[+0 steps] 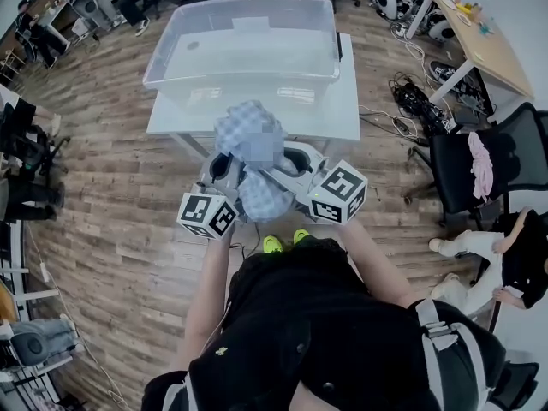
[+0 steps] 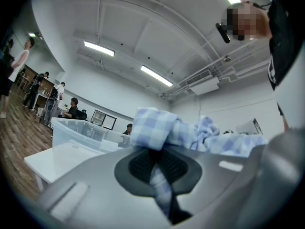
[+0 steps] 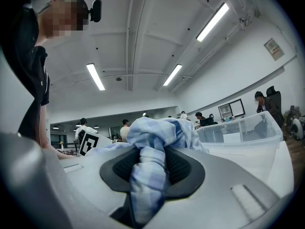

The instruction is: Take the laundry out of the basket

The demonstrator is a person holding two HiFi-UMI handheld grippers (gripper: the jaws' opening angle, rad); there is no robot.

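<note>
Cloth [image 1: 235, 125] — blue-checked, pinched by left claw [image 2: 158, 165] and right claw [image 3: 149, 170] — hangs outside the clear basket [image 1: 171, 51] on the table [image 1: 344, 114].

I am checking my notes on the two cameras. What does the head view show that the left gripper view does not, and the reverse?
Only the head view: a pink garment on a black office chair, and yellow-green shoes.
Only the left gripper view: long ceiling lamps, and the left gripper with its dark ribbed pads shut on the blue-and-white checked cloth.
Both: that cloth, the clear plastic bin and the white table.
</note>
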